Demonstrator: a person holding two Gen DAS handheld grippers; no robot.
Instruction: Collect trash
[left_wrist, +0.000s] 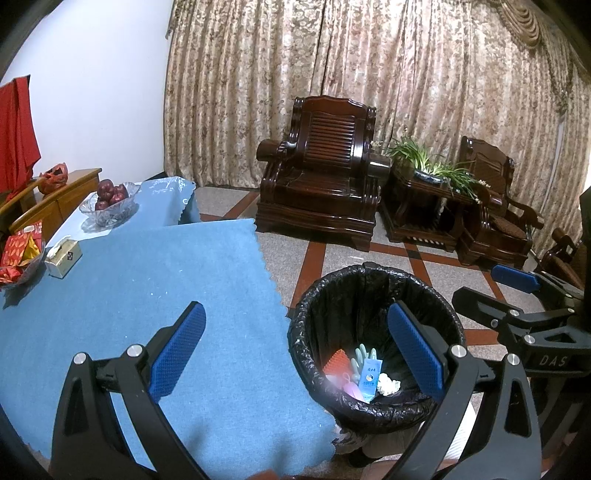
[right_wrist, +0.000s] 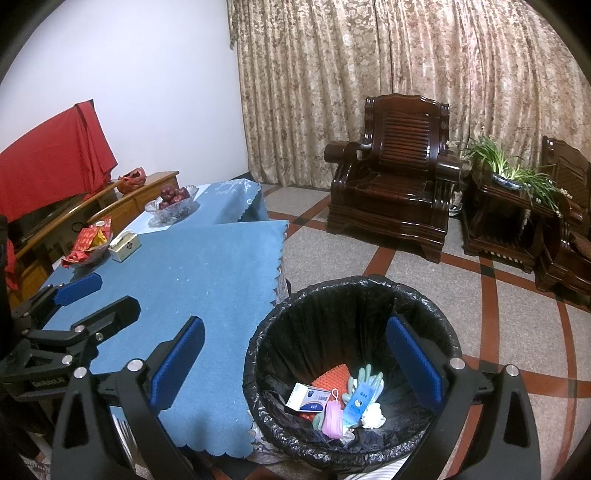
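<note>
The trash bin (right_wrist: 351, 373), lined with a black bag, stands on the floor just beside the corner of the table with the blue tablecloth (right_wrist: 207, 295). Several discarded things already lie at its bottom: an orange textured piece (right_wrist: 330, 376), pale green gloves (right_wrist: 364, 378), a white and blue carton (right_wrist: 308, 398), a pink mask (right_wrist: 331, 415), a light blue packet (right_wrist: 357, 404) and a crumpled white tissue (right_wrist: 373, 415).

Both grippers hover above this spot with nothing in them. The left gripper (left_wrist: 295, 350) has its jaws spread wide, one blue pad over the cloth and the other over the bin's mouth. The right gripper (right_wrist: 295, 362) is spread just as wide, straddling the bin's near rim the same way.

As for progress, the collecting looks finished or very nearly so — the stretch of blue cloth in view carries no loose litter, only faint pale specks too small to identify. What stays on the table at its far side seems to belong there: a tissue box (right_wrist: 125, 242), a glass bowl of apples (right_wrist: 171, 203) and a dish of red-wrapped sweets (right_wrist: 86, 245). Parts of the table lie outside both views, so I cannot rule out a last piece there; otherwise, little appears left beyond drawing the grippers away.
</note>
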